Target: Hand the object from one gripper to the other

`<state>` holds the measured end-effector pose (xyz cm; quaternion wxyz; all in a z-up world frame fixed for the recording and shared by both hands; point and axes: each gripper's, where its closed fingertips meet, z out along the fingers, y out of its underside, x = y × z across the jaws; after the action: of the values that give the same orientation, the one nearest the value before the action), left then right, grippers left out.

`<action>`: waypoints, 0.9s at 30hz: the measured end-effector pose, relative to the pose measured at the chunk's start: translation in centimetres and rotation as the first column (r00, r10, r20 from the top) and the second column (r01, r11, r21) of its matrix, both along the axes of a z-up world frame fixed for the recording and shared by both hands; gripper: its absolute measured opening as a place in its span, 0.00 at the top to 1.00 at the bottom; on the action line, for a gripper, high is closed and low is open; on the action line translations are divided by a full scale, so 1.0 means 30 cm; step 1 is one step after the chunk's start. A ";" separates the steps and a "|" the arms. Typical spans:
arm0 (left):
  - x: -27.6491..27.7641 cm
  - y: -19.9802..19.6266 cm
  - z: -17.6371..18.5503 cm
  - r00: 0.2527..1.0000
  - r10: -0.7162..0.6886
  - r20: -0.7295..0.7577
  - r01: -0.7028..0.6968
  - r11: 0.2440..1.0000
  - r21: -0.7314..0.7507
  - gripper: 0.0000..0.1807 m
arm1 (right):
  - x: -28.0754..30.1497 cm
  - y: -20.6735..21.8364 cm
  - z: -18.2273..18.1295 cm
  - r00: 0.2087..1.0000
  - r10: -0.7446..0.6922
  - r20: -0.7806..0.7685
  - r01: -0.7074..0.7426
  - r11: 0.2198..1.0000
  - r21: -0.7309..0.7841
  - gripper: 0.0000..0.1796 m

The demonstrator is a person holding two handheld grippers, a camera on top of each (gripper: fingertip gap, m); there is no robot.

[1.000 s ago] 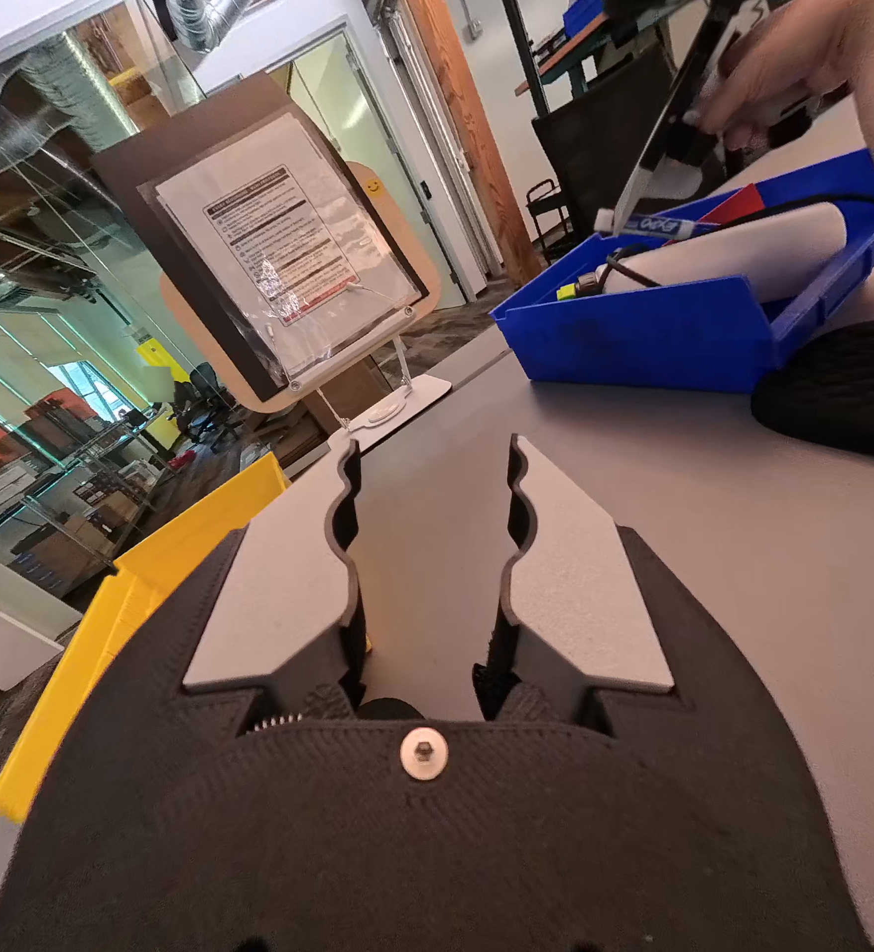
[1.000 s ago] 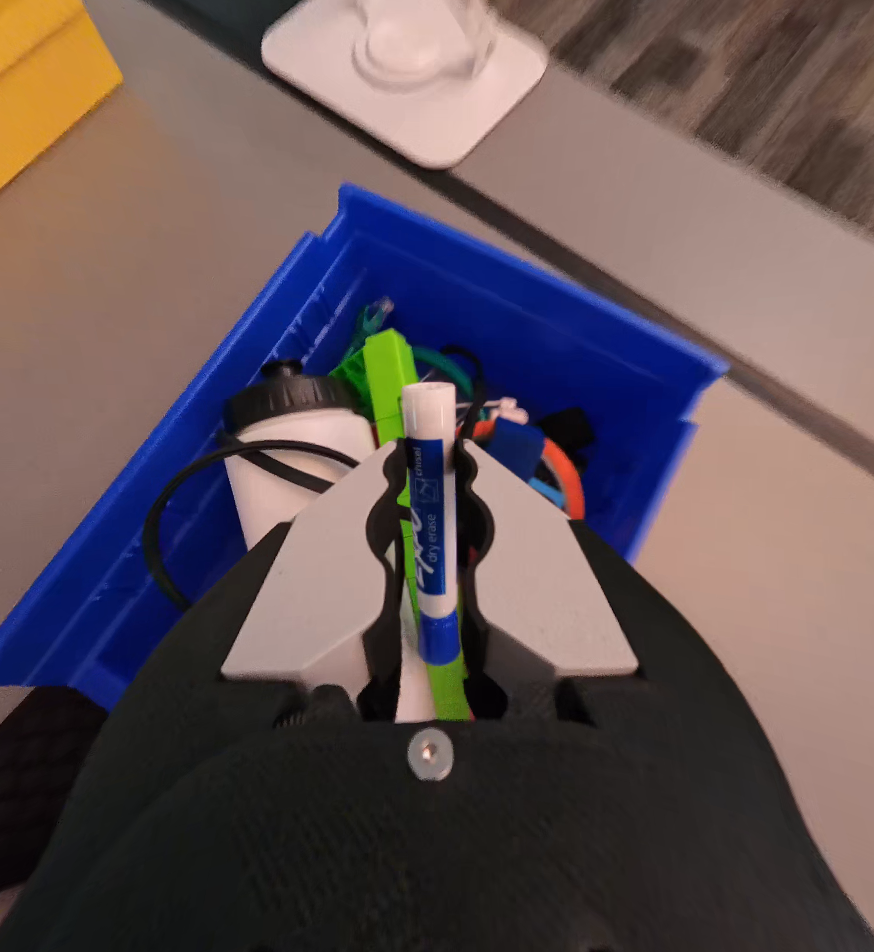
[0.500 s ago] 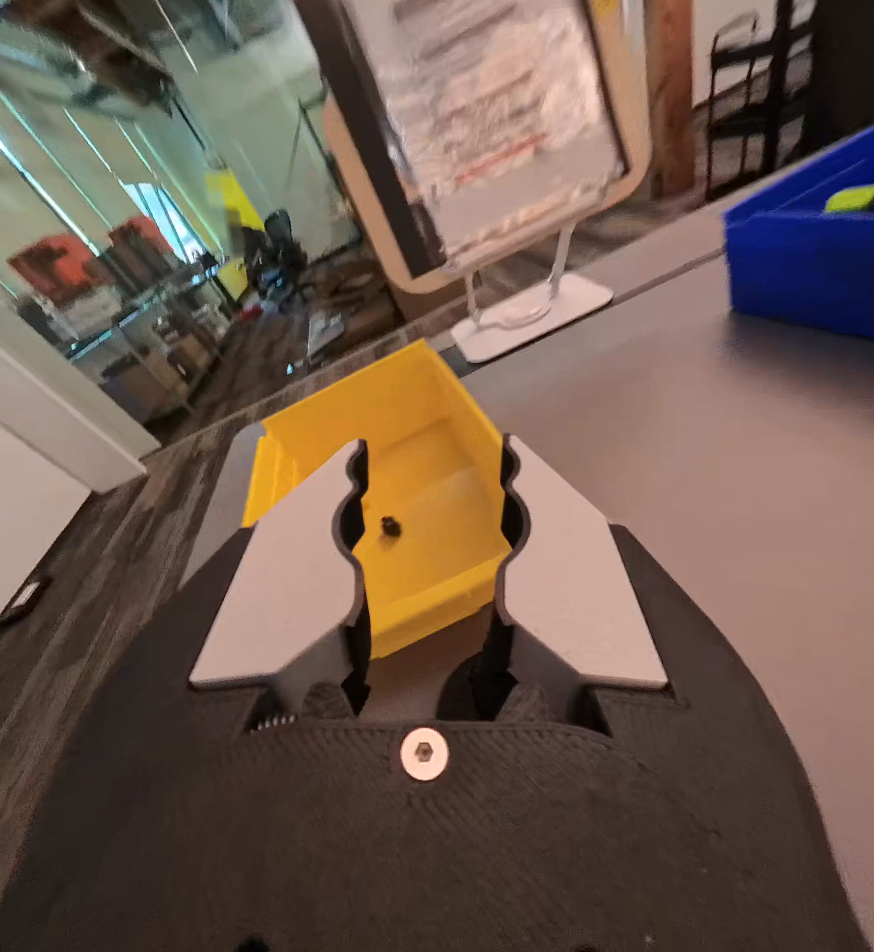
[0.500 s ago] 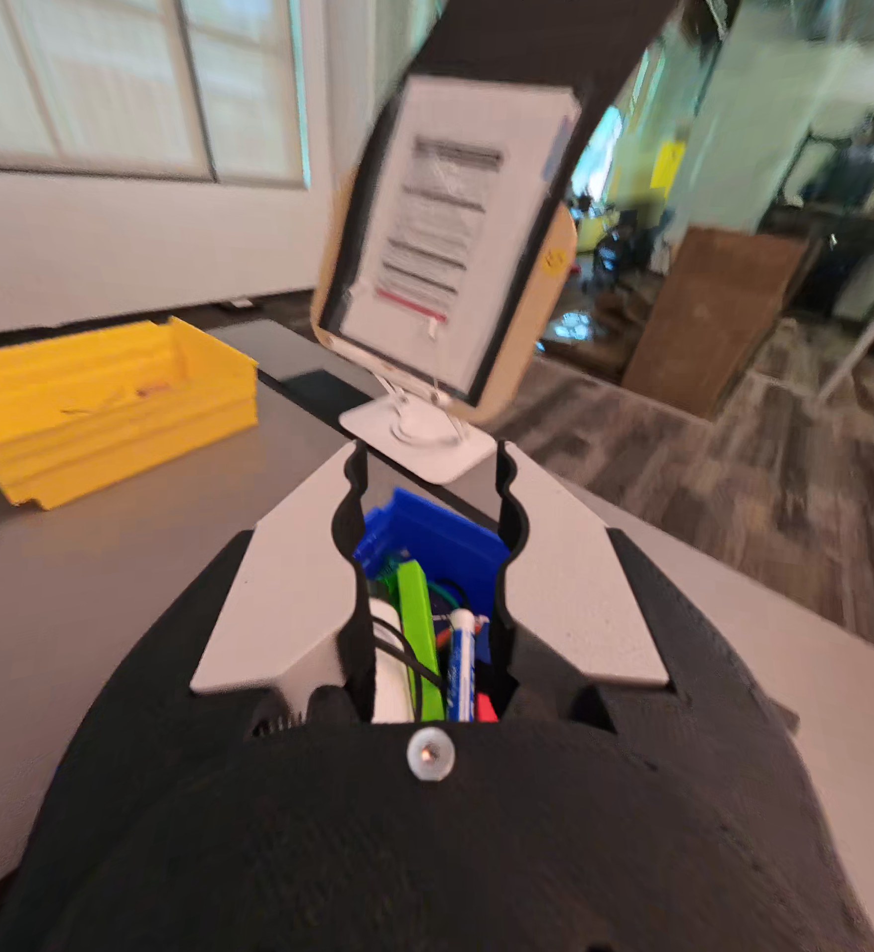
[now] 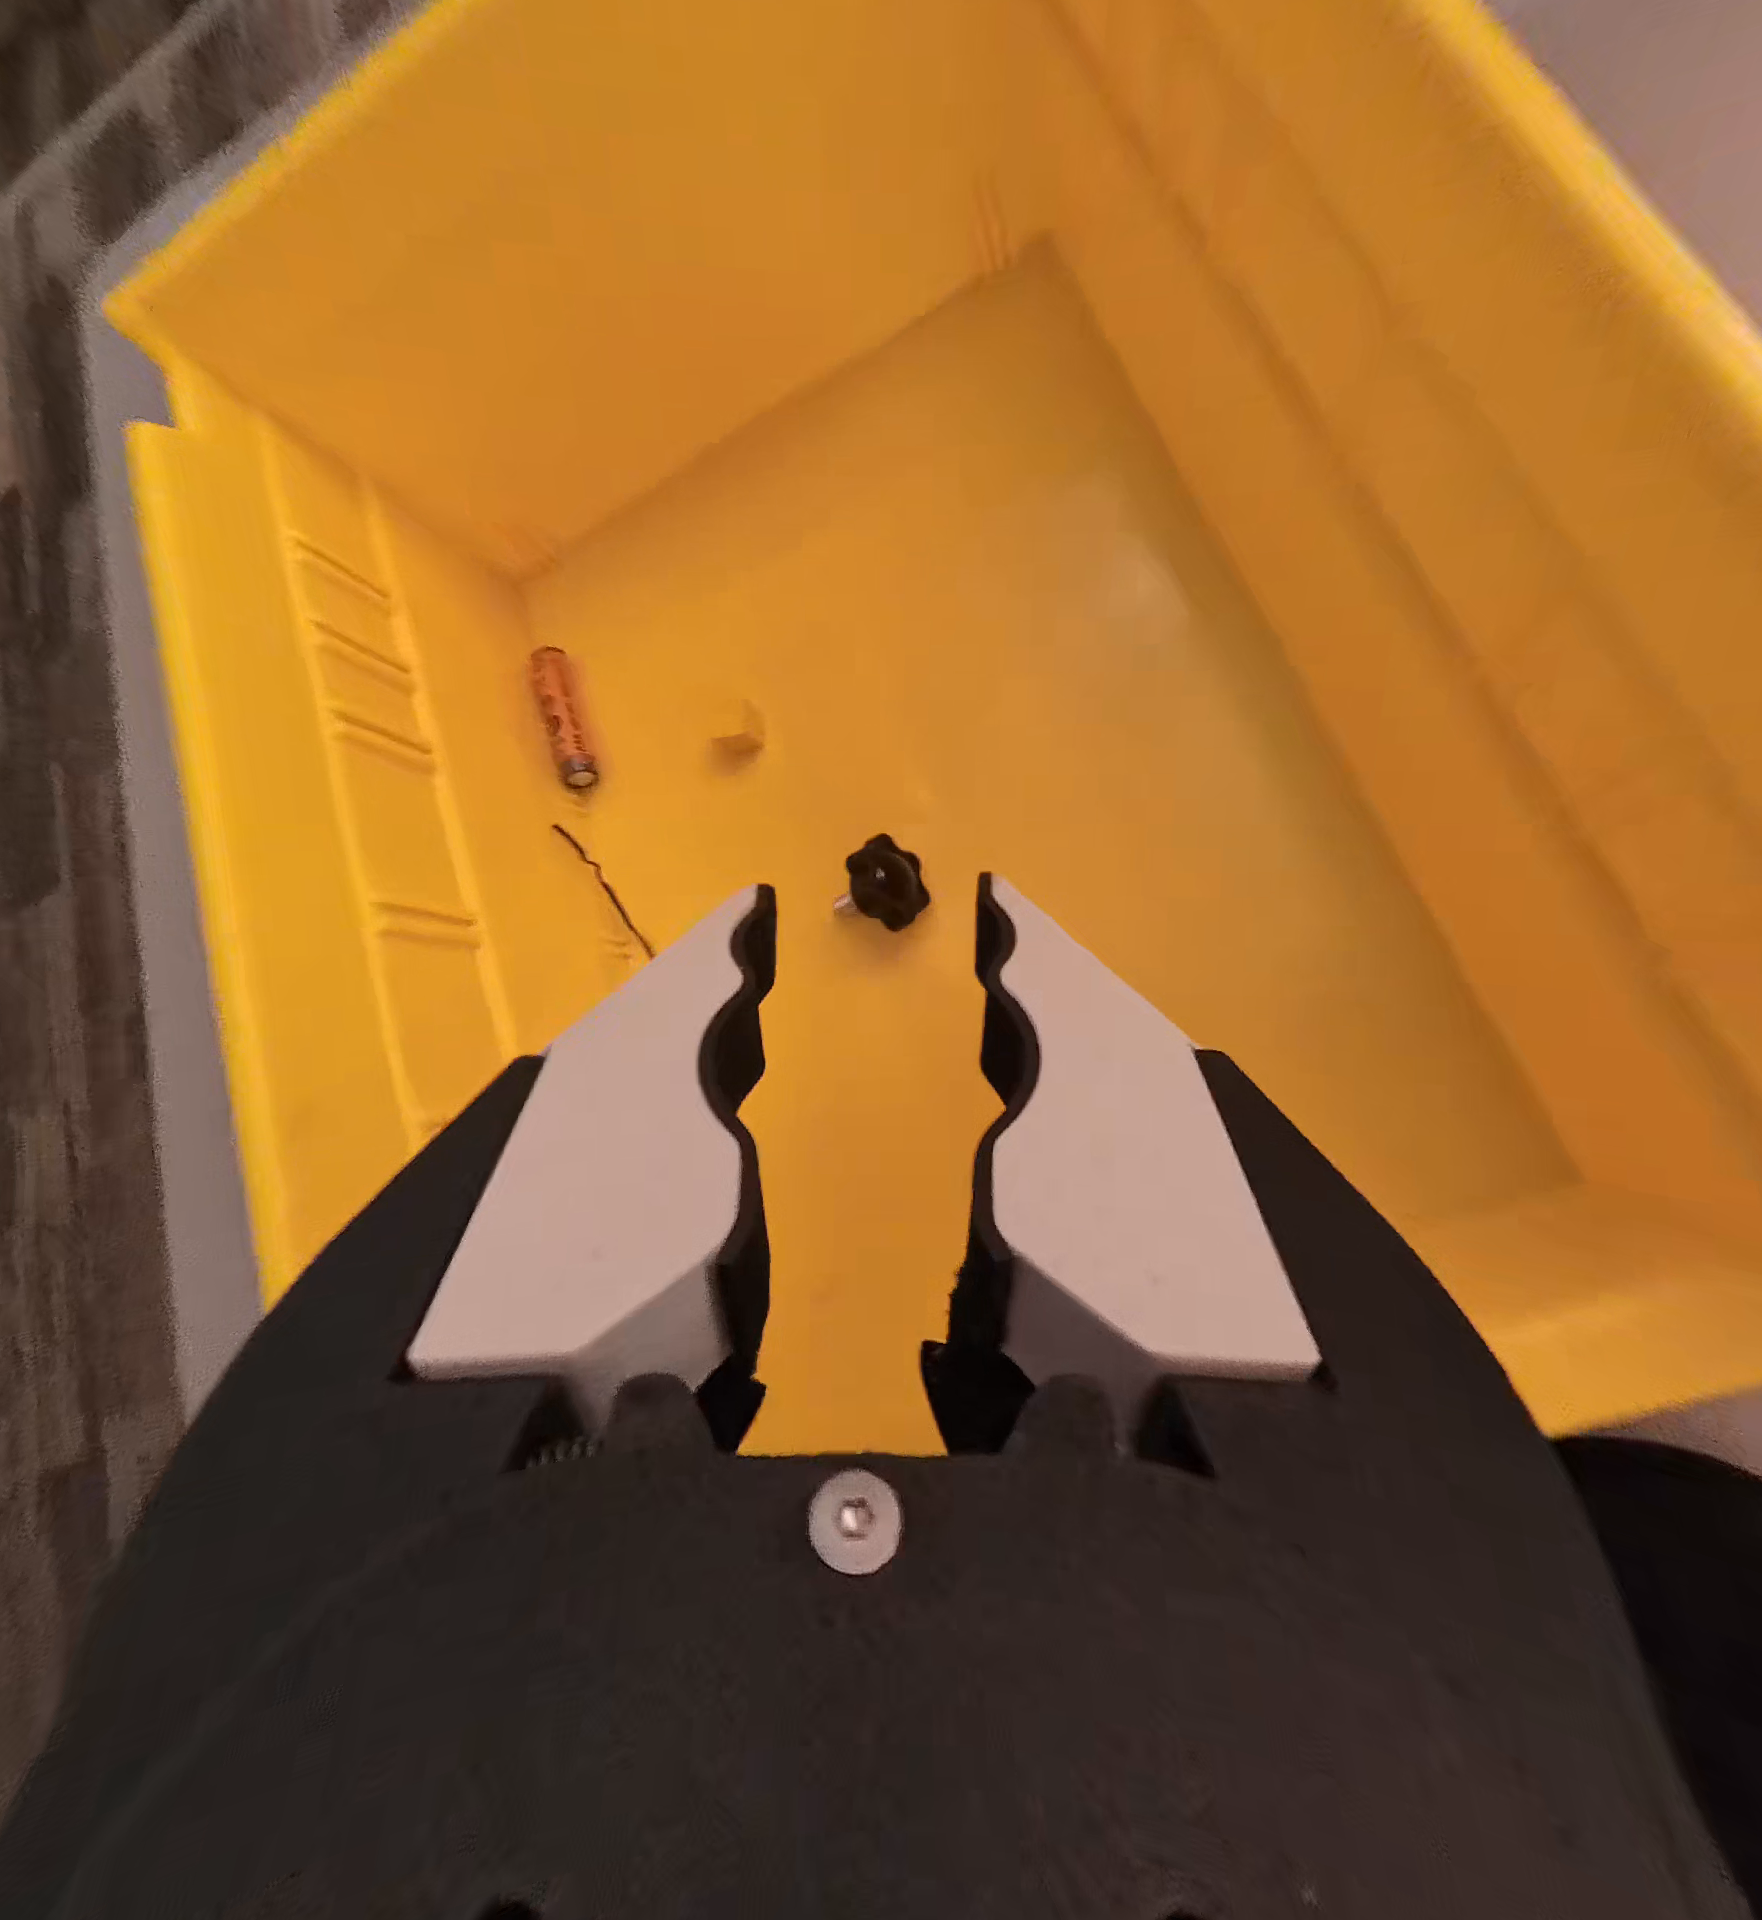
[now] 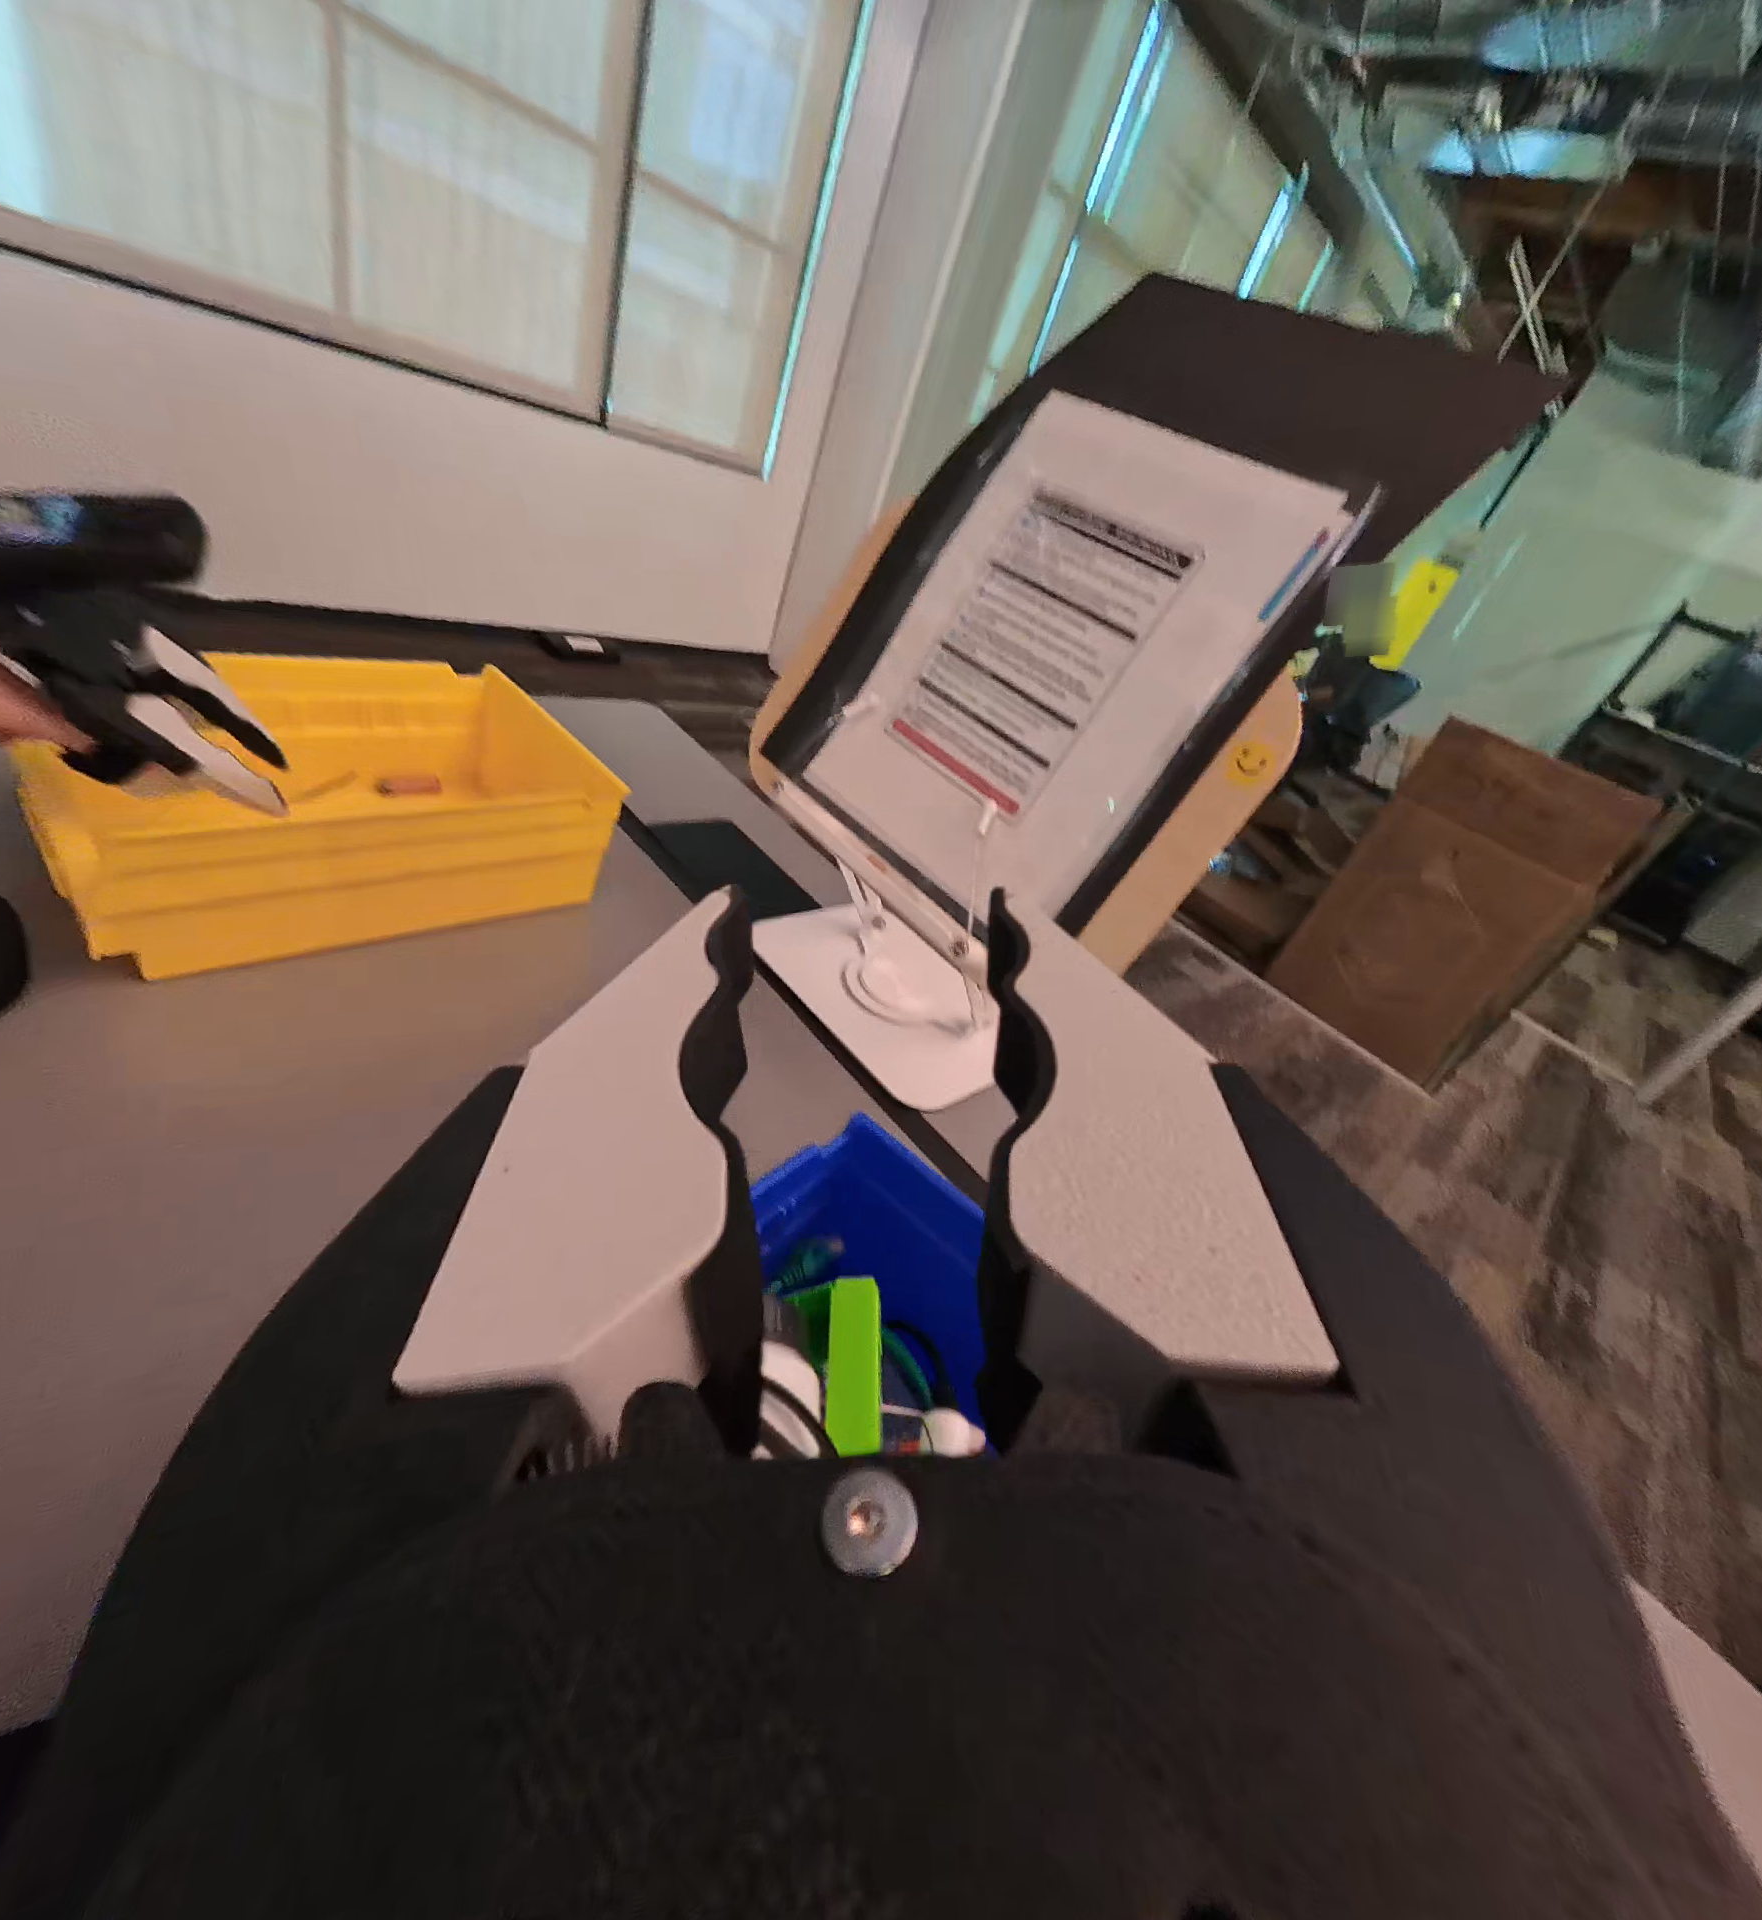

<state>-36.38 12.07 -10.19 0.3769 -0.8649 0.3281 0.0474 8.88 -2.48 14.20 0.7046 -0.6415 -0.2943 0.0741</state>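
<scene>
Here the left gripper [image 5: 875, 894], jaws apart and empty, points down into the yellow bin [image 5: 648, 312] just short of a small black knob [image 5: 887, 881], likely the object to lift; an orange battery [image 5: 563, 717] lies beside it, its print blurred; the right gripper [image 6: 866, 914], likewise parted, waits over the blue bin [image 6: 856, 1174]; the standing sign [image 6: 1053, 644] bears printed lines.

I see a sign stand [image 6: 1043, 665] on the grey table [image 6: 181, 1122]; left of it a yellow bin [image 6: 337, 831], before it a blue bin [image 6: 856, 1174].
</scene>
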 end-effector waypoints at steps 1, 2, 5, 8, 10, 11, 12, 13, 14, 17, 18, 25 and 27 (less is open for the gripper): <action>0.004 0.009 -0.022 1.000 0.005 0.001 -0.005 0.999 -0.031 0.79 | -0.010 -0.009 0.012 1.000 0.015 -0.006 -0.015 1.000 0.016 0.76; 0.007 0.019 -0.042 1.000 0.012 0.000 -0.012 0.998 -0.057 0.78 | -0.016 -0.014 0.020 1.000 0.023 -0.005 -0.022 0.999 0.027 0.76; -0.006 0.050 -0.089 0.999 0.041 -0.027 -0.044 0.994 -0.098 0.78 | -0.021 -0.018 0.018 1.000 0.022 0.016 -0.023 0.999 0.036 0.76; -0.016 0.063 -0.126 0.998 0.045 -0.039 -0.050 0.989 -0.141 0.83 | -0.017 -0.015 0.008 0.999 0.022 0.025 -0.023 0.999 0.029 0.76; -0.018 0.058 -0.144 0.998 0.024 -0.057 -0.034 0.985 -0.170 0.86 | -0.016 -0.012 -0.001 0.999 0.026 0.028 -0.027 0.999 0.019 0.77; -0.019 0.059 -0.144 0.998 0.018 -0.065 -0.029 0.986 -0.167 0.87 | -0.014 -0.009 -0.005 0.999 0.026 0.029 -0.026 1.000 0.016 0.77; -0.020 0.062 -0.139 0.998 0.016 -0.069 -0.027 0.988 -0.155 0.89 | -0.012 -0.006 -0.008 0.999 0.024 0.029 -0.024 1.000 0.013 0.77; -0.022 0.066 -0.127 0.998 0.020 -0.067 -0.028 0.991 -0.133 0.90 | -0.010 -0.002 -0.009 0.999 0.020 0.028 -0.020 1.000 0.010 0.77; -0.024 0.074 -0.107 0.998 0.027 -0.058 -0.033 0.995 -0.098 0.91 | -0.010 0.001 -0.009 0.999 0.018 0.028 -0.018 1.000 0.009 0.77; -0.009 0.072 0.007 0.998 0.043 0.055 -0.046 0.998 0.040 0.92 | -0.026 0.006 -0.004 0.999 0.024 0.031 -0.024 1.000 0.013 0.77; 0.006 0.057 0.062 0.992 0.035 0.121 -0.046 0.994 0.095 0.93 | -0.038 0.009 0.002 0.999 0.025 0.034 -0.025 1.000 0.017 0.78; 0.231 -0.407 0.554 0.551 -0.405 0.729 0.043 0.887 0.460 0.93 | -0.334 -0.023 0.115 0.977 0.154 0.146 -0.186 0.953 0.240 0.77; 0.263 -0.610 0.661 0.315 -0.556 0.769 0.078 0.823 0.563 0.93 | -0.471 -0.069 0.108 0.942 0.227 0.246 -0.293 0.915 0.277 0.77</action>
<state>-28.48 -6.23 9.62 0.6725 -0.5529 0.2148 -0.4427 -5.25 -4.55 17.43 0.7453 -0.4820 -0.4577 0.0525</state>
